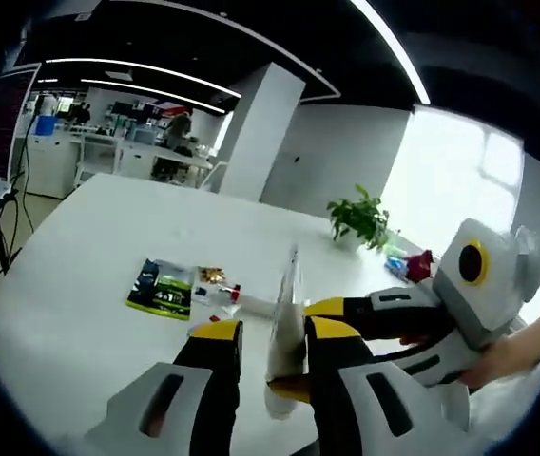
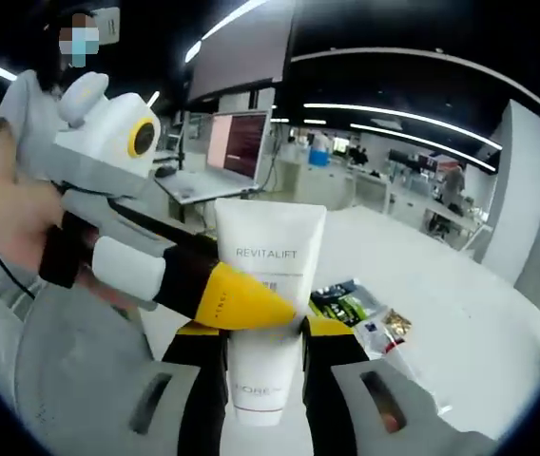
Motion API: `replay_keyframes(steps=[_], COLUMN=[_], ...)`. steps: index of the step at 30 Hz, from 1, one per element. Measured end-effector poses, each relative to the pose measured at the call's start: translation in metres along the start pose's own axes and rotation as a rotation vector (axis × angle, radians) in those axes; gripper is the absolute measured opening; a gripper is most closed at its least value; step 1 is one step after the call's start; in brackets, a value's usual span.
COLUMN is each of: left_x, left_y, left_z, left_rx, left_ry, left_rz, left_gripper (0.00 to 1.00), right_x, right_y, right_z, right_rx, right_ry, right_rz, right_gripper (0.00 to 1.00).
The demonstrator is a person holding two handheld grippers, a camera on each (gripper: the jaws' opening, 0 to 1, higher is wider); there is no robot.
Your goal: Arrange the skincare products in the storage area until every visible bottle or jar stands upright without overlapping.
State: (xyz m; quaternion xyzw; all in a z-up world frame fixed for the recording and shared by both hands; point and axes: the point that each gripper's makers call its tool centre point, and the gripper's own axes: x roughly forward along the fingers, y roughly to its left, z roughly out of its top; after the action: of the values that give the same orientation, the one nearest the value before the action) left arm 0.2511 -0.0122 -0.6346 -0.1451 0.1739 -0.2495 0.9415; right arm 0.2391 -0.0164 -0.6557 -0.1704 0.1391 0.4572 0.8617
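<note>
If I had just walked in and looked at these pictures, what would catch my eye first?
Most likely the white tube marked REVITALIFT, held up above the white table with both grippers on it: the right gripper from below and the left gripper across its middle. Beyond it, a green packet and small sachets lie on the table.

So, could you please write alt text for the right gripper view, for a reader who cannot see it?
A white tube printed REVITALIFT stands between the right gripper's jaws, while the left gripper reaches in from the left and its yellow-tipped jaws cross the tube's middle. Behind lies a white table with small packets, in an open office.
</note>
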Motion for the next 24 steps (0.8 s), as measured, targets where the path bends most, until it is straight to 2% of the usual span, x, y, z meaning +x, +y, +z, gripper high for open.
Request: replay_keyframes(steps=[2,3,4,5,11,13,14,15,16,17,19,22,24], left_x=[0.001,0.002,0.002,0.005,0.008,0.006,0.005,0.003,0.002,0.000,-0.004,-0.009,-0.012], left_y=[-0.006,-0.011,-0.007,-0.017,-0.026,-0.031,-0.036,-0.038,-0.040,-0.046,-0.054,-0.072,-0.088], left_z=[0.004,0.005,0.004,0.004,0.010,0.012,0.012,0.010,0.012,0.013,0.014,0.018,0.027], left_rx=[0.047,0.068,0.116,0.127,0.043,0.037,0.033,0.073,0.111,0.156,0.206,0.250,0.269], left_ry=[-0.011,-0.011,0.000,0.006,0.026,0.043,0.058,0.086,0.090,0.105,0.130,0.147,0.132], left_rz=[-0.018,-0.046,-0.014,-0.043,-0.111,-0.143,-0.176,-0.214,-0.226,-0.264,-0.316,-0.420,-0.486], left_gripper=[0.16,0.13,0.13,0.12,0.11,0.10,0.10,0.10,0.10,0.10,0.10,0.10,0.10], right_x=[-0.004,-0.004,-0.007,-0.008,-0.022,-0.027,-0.031,-0.037,-0.042,-0.049,-0.062,-0.078,-0.091], right_y=[0.002,0.002,0.000,-0.002,-0.007,-0.005,-0.004,-0.003,-0.003,-0.001,-0.005,-0.007,-0.011], right_z=[-0.001,-0.001,-0.002,-0.002,0.002,0.005,0.006,0.006,0.004,0.004,0.004,0.011,0.016], right_rx=[-0.003,-0.002,0.003,0.008,0.037,0.032,0.043,0.083,0.101,0.110,0.108,0.126,0.135], right_ry=[0.002,0.005,0.007,0.007,-0.013,-0.047,-0.063,-0.073,-0.068,-0.082,-0.095,-0.127,-0.142], right_rz=[-0.003,-0.003,-0.014,-0.015,-0.014,0.034,0.061,0.094,0.109,0.141,0.157,0.215,0.258], right_gripper=[0.29,0.29,0.29,0.29,0.32,0.32,0.32,0.32,0.31,0.30,0.24,0.17,0.15])
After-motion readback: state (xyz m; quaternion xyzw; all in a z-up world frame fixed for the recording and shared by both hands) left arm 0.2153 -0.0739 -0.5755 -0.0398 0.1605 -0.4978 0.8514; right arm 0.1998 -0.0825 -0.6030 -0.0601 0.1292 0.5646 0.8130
